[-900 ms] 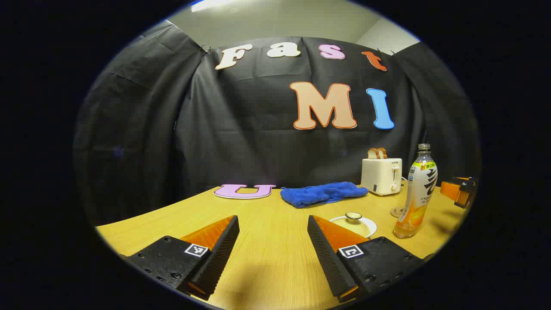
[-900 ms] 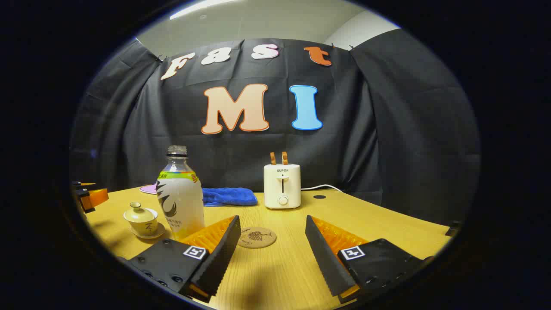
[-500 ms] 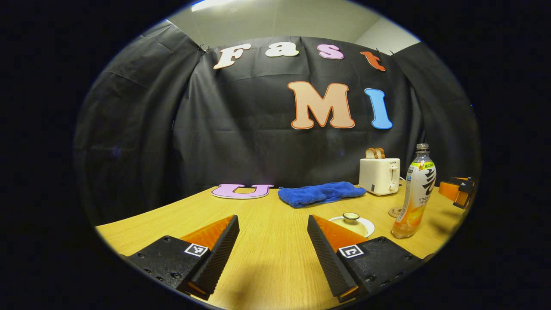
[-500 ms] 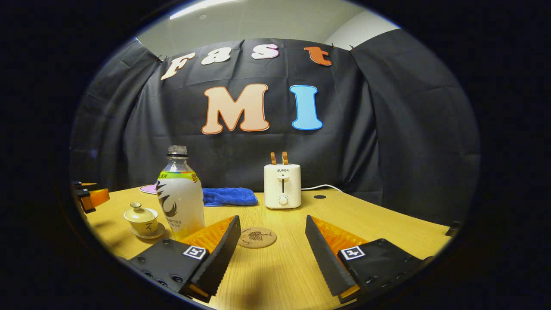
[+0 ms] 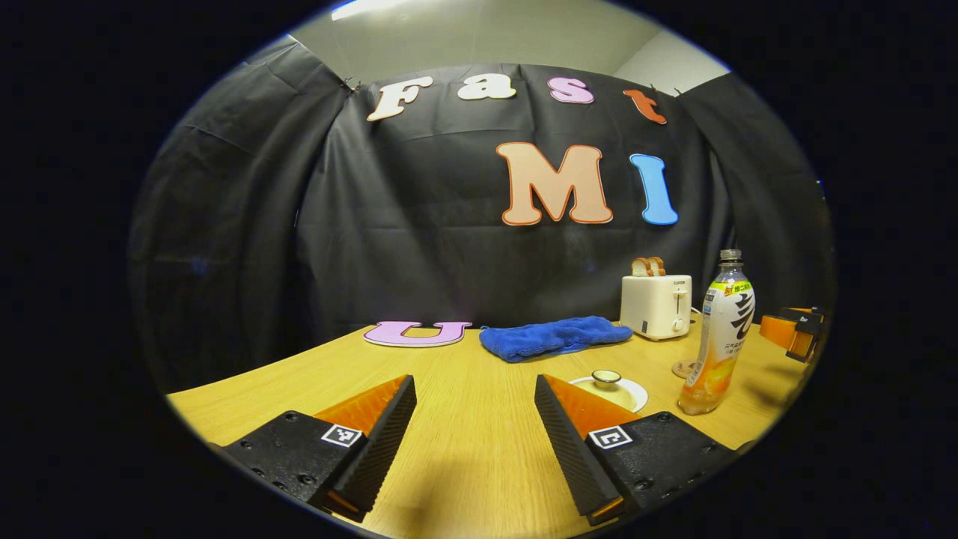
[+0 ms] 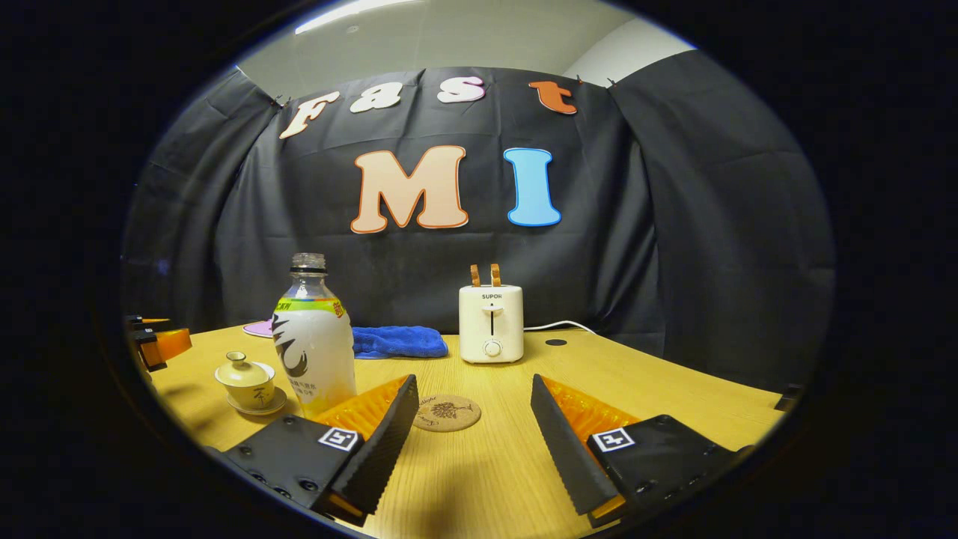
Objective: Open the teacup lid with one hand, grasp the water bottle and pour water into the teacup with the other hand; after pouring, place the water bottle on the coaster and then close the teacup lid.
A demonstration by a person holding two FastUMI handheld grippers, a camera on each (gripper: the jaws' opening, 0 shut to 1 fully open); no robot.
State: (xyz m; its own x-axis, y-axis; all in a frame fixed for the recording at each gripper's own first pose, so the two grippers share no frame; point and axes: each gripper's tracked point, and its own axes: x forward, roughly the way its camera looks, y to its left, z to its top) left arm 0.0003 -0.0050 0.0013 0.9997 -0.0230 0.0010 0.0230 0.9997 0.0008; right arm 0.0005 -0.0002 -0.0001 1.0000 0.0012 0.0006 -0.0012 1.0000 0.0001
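A lidded teacup (image 6: 248, 382) stands on its saucer at the left of the right gripper view; in the left gripper view its lid (image 5: 607, 377) peeks over my right finger. The capless water bottle (image 6: 314, 338) (image 5: 718, 335) stands upright just right of the cup. A round coaster (image 6: 447, 412) lies on the table between the fingers of my right gripper (image 6: 473, 425), which is open and holds nothing. My left gripper (image 5: 474, 421) is open too, above bare table, with the cup and bottle off to its right. Each gripper appears at the far edge of the other's view.
A white toaster (image 6: 491, 323) with two slices of bread stands at the back of the wooden table (image 6: 673, 389), its cord trailing right. A blue cloth (image 5: 554, 337) lies in front of the wall, next to a pink letter on the table.
The left gripper view has drifted slightly: the cup, bottle and toaster sit a little further left in it. The right gripper view is almost unchanged. Both grippers stay open.
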